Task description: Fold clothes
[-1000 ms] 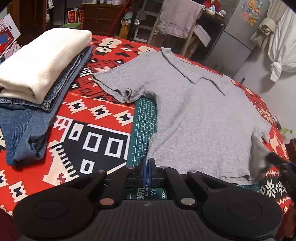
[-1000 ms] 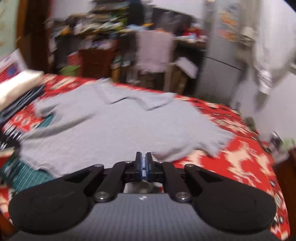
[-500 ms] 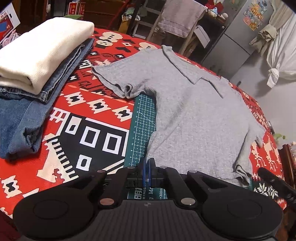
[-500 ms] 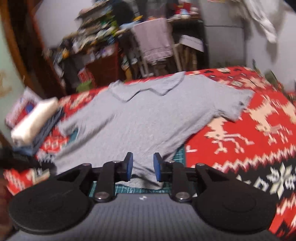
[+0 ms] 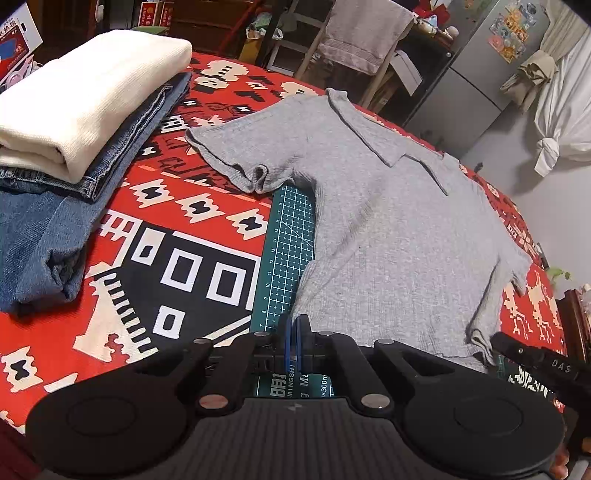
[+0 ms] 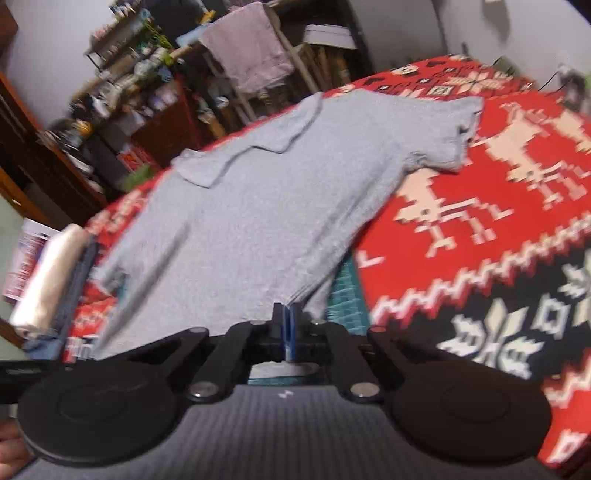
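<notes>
The grey collared shirt (image 5: 388, 236) lies flat, both hand-held grippers (image 5: 294, 332) (image 6: 286, 325) pinched closed at its hem.

Cluttered room: grey fridge (image 5: 476, 70) with stickers, wooden chair (image 5: 354, 40) draped with towel (image 5: 364, 31), knotted white curtain (image 5: 565, 122), dark shelves (image 6: 122, 92), pale walls (image 5: 546, 195).

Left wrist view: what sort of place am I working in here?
Most likely a lived-in home room, cluttered. The grey shirt lies on a red patterned blanket beside folded jeans; behind stand a fridge with magnets and a chair draped with a towel.
</notes>
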Demonstrator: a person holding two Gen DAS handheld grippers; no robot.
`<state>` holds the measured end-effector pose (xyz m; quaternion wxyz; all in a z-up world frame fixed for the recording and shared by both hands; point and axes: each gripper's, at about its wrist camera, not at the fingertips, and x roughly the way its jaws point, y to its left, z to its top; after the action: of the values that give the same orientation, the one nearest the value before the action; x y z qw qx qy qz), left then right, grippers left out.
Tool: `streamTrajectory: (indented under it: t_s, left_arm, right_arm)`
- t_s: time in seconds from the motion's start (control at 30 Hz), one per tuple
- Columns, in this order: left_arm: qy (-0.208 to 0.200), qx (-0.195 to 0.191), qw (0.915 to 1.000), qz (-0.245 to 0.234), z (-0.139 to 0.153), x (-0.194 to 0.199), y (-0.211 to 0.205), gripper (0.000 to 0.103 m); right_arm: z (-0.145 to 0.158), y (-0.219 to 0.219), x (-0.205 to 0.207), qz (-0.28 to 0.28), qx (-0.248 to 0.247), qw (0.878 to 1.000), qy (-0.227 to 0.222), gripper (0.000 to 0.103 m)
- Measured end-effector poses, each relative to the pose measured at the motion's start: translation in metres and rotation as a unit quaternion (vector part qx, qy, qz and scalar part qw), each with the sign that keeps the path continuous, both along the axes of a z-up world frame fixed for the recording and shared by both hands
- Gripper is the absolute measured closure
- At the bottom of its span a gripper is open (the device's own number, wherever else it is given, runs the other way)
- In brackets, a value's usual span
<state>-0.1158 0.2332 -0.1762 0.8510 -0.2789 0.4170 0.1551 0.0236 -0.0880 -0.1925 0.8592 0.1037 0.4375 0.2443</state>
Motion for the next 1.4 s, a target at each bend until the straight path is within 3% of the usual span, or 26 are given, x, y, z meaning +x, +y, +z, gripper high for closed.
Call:
streamTrajectory:
  t_s: [0.13,0.33,0.5,0.6,0.77,0.83,0.97,1.13,1.37,1.4]
  left_arm:
    - [-0.004,-0.007,1.0,0.001,0.003,-0.002,0.003,0.101]
    - [-0.017,-0.021,0.9996,-0.004,0.015,-0.008,0.007,0.1]
    - [-0.039,-0.038,0.9985,-0.007,0.025,-0.015,0.008,0.101]
    - [-0.026,-0.013,0.9996,0.001,0.025,-0.014,0.006,0.101]
    - [0.033,-0.013,0.9993,0.01,0.001,-0.01,0.01,0.101]
    - [0.036,-0.018,0.9992,0.009,-0.002,-0.013,0.011,0.101]
    - [0.003,-0.031,0.9995,0.002,0.011,-0.021,0.011,0.101]
    - [0.05,-0.007,0.9987,-0.006,-0.003,-0.012,0.008,0.101]
    - [0.043,0.035,0.9979,-0.032,-0.005,-0.015,-0.003,0.099]
    - [0.043,0.047,0.9973,-0.038,-0.005,-0.014,-0.006,0.095]
  right_arm:
    - [0.017,-0.029,-0.004,-0.036,-0.015,0.999,-0.015,0.101]
    - [0.037,-0.084,-0.001,-0.077,-0.079,0.993,-0.052,0.101]
    - [0.054,-0.108,-0.007,-0.093,-0.066,0.99,-0.077,0.101]
    - [0.044,-0.102,-0.003,-0.082,-0.099,0.99,-0.057,0.101]
    - [0.017,-0.098,0.003,-0.083,-0.118,0.989,-0.014,0.101]
    - [0.017,-0.099,0.001,-0.086,-0.117,0.989,-0.012,0.101]
    - [0.036,-0.102,-0.007,-0.075,-0.101,0.991,-0.041,0.101]
    - [0.019,-0.106,0.005,-0.091,-0.121,0.988,-0.012,0.101]
    - [0.013,-0.097,0.0,-0.069,-0.145,0.987,-0.023,0.1]
    - [0.014,-0.096,0.001,-0.065,-0.144,0.987,-0.024,0.099]
